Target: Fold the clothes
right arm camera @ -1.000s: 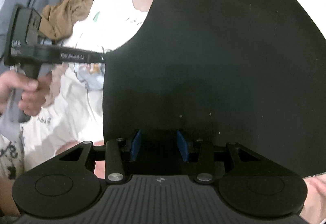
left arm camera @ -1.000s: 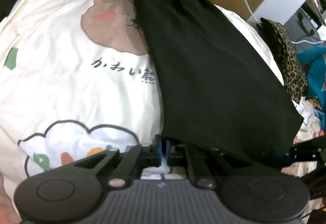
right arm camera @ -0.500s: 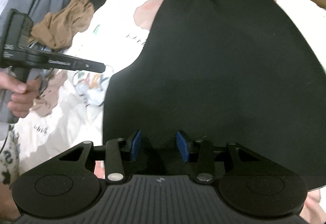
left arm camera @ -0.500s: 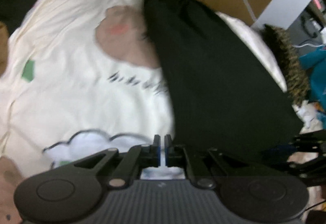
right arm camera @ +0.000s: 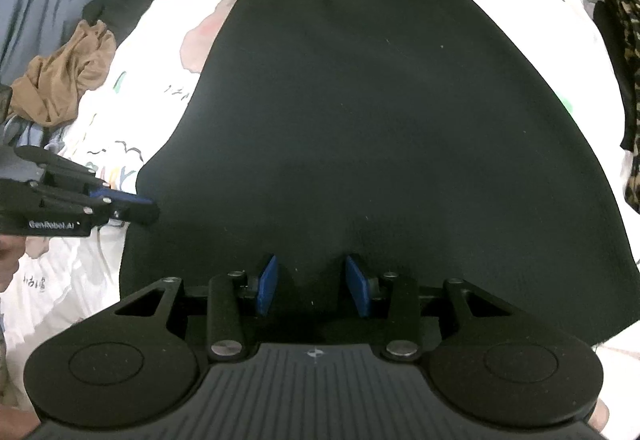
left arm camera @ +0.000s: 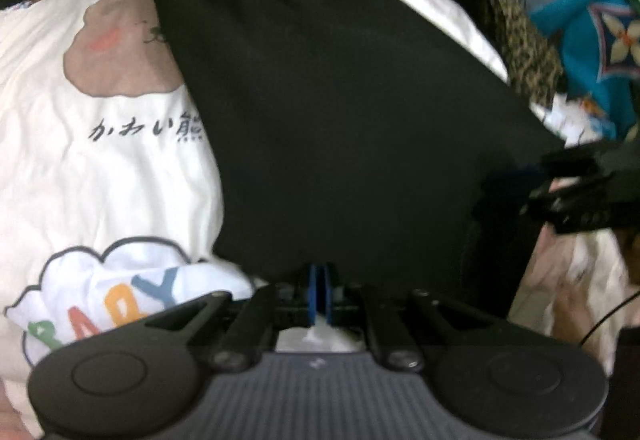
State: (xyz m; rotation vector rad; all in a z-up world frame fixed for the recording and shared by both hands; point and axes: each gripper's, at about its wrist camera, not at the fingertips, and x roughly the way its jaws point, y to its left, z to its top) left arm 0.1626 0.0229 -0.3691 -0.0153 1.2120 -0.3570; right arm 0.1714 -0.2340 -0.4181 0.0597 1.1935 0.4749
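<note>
Bedding print half hidden under black garment (right arm camera: 380, 128); left gripper (left arm camera: 319, 294) fingers pinched together, grip on hem unclear; right gripper (right arm camera: 314, 286) fingers wide apart, holding nothing

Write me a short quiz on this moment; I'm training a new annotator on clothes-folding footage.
1. True or false: the fingers of the right gripper stand apart, over the near edge of the black garment.
2. What does the black garment lie on? A) a brown carpet B) white printed bedding C) a wooden table
3. Fill in: the blue-padded fingers of the left gripper are ___, at the garment's near left edge.

Key: 1 true; 2 B; 3 shut.
</note>
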